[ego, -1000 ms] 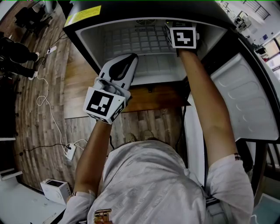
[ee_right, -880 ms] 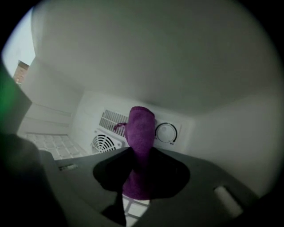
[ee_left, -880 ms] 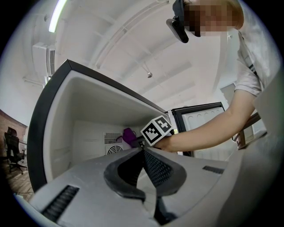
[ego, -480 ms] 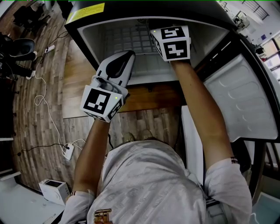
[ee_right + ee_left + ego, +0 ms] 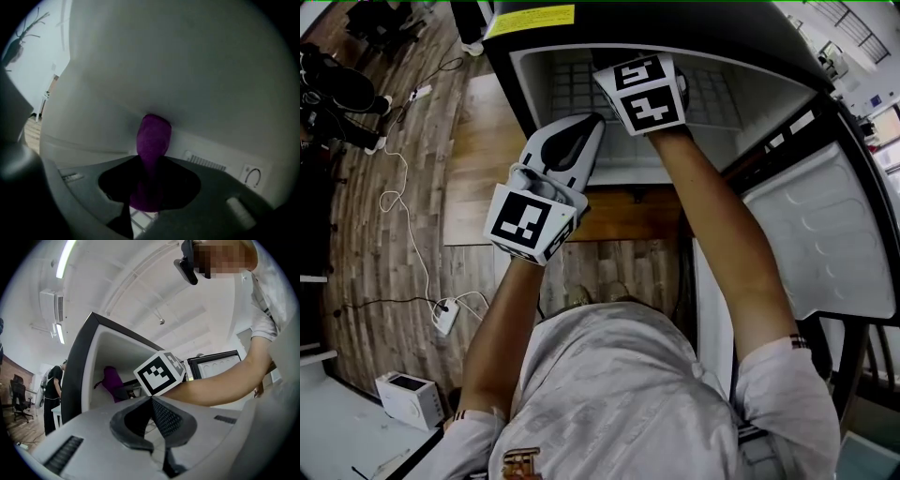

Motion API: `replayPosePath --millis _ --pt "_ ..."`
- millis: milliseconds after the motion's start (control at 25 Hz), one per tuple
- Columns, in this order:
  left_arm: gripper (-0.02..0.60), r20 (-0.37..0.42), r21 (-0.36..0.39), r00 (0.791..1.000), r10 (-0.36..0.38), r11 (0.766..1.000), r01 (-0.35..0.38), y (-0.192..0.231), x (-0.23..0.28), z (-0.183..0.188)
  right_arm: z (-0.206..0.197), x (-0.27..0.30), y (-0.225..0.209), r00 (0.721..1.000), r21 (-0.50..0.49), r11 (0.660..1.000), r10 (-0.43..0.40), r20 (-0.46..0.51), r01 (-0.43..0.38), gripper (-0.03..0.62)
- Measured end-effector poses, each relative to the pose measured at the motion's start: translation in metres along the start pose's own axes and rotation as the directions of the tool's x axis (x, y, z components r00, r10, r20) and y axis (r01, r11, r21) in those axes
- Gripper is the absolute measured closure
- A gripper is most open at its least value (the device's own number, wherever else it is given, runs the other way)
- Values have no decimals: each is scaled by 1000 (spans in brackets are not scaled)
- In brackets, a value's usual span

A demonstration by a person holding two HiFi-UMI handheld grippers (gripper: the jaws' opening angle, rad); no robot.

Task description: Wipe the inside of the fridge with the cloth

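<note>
Our right gripper point(image 5: 150, 187) had its jaws pinched on the purple cloth point(image 5: 153, 138). The cloth's free end was pressed against a pale inner wall of the fridge point(image 5: 694, 23), close to a small slotted vent. Our left gripper point(image 5: 151, 404) had its jaws pressed together on nothing and hung just outside the opening, beside the right one. We judged the wiping to be under way, with that wall the surface in hand. The next move would call for steady pressure while dragging the cloth across, then working over the other walls and the floor. Inside the fridge we saw a wire shelf point(image 5: 572, 89) with nothing on the part in view. The door point(image 5: 825, 234) stood wide open, its moulded inner panel bare as far as we could see.
</note>
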State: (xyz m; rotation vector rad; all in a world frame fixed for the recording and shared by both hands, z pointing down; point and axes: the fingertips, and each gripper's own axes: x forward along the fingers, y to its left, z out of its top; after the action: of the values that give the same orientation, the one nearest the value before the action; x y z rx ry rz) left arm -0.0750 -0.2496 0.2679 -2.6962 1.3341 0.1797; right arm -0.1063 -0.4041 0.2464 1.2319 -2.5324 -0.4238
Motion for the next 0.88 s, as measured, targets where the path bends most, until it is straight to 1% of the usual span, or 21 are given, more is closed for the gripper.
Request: replayPosePath --millis 160,440,640,880 --pt "581 -1 -2 1000 13 1000 -13 6 -2 0 1 17 14 999 -17 999 31 -18 -31 482" --pt "581 -5 -3 999 36 999 -36 14 -5 -3 -9 36 13 998 -34 999 29 -60 -31 482" --pt "581 -8 -1 999 47 999 -47 17 -6 -3 -15 45 15 996 -55 997 43 -83 -48 482" --pt "581 -11 -6 998 59 998 -59 20 -4 -4 -19 44 6 995 -81 996 23 -99 -31 482"
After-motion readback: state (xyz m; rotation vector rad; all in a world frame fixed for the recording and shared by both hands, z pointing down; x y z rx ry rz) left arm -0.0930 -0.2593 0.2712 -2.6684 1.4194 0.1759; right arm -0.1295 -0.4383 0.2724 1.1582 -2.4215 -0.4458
